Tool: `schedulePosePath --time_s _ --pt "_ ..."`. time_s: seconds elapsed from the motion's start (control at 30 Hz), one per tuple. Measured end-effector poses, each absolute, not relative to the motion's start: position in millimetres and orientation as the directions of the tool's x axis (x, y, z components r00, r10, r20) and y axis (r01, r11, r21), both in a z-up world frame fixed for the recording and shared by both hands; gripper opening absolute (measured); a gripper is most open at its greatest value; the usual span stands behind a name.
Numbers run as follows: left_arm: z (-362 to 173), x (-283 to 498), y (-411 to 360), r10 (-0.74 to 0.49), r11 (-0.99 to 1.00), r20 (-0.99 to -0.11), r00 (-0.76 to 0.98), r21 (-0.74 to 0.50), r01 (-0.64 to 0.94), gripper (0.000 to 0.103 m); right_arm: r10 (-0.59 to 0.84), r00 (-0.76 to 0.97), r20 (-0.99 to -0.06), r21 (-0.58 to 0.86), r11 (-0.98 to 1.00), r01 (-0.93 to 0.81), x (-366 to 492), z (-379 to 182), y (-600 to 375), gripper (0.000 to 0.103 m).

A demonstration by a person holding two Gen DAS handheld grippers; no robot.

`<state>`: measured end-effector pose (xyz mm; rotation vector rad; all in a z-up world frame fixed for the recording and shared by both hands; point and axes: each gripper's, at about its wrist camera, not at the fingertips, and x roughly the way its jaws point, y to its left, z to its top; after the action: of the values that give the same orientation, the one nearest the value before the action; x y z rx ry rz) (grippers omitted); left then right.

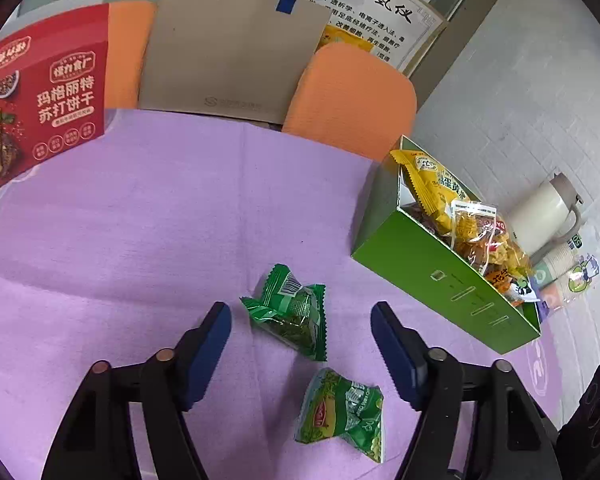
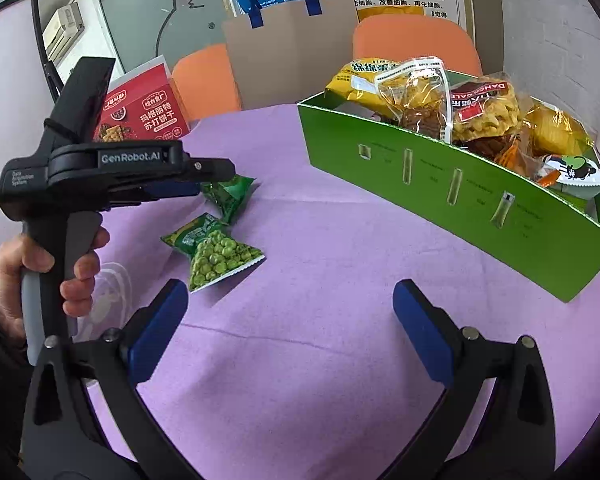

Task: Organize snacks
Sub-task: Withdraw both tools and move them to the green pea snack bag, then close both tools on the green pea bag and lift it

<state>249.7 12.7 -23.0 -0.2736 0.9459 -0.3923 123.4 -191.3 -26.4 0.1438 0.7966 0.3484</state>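
Two green pea snack packets lie on the purple tablecloth. In the left wrist view my left gripper (image 1: 301,330) is open, with the far packet (image 1: 290,310) between its fingertips and the near packet (image 1: 342,414) between the finger bases. A green box (image 1: 440,276) full of snack packets stands to the right. In the right wrist view my right gripper (image 2: 290,312) is open and empty over the bare cloth, the green box (image 2: 440,184) ahead right, the near packet (image 2: 214,250) and the far packet (image 2: 230,194) ahead left, and the left gripper (image 2: 204,178) is beside the far packet.
A red cracker box (image 1: 40,96) stands at the far left of the table (image 1: 160,208). Orange chairs (image 1: 356,100) and a brown paper bag (image 1: 228,52) are behind the table. A white jug (image 1: 546,212) and paper cups (image 1: 560,264) sit beyond the green box.
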Motion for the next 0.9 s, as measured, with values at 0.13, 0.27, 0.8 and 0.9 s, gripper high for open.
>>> schedulePosePath --time_s 0.13,0.27,0.8,0.9 --pt "-36.5 258.7 6.8 -0.453 0.891 -0.746 0.488 -0.394 0.225 0.048 0.400 0.630 -0.666 0.305 0.916 -0.260 139.9 -24.9 -187.0 0.102" --pt "-44.4 257.9 10.7 -0.500 0.866 -0.730 0.466 -0.436 0.247 0.032 0.410 0.618 -0.671 0.300 0.912 -0.280 160.4 -22.2 -171.6 0.100" --pt "-46.0 251.3 35.4 -0.626 0.778 -0.656 0.423 -0.559 0.286 0.030 0.461 0.497 -0.736 0.264 0.870 -0.416 211.0 -41.4 -114.3 0.062" --pt "-48.8 253.2 35.8 -0.636 0.770 -0.651 0.415 -0.571 0.286 0.030 0.449 0.507 -0.736 0.244 0.874 -0.420 211.1 -42.1 -111.7 0.047"
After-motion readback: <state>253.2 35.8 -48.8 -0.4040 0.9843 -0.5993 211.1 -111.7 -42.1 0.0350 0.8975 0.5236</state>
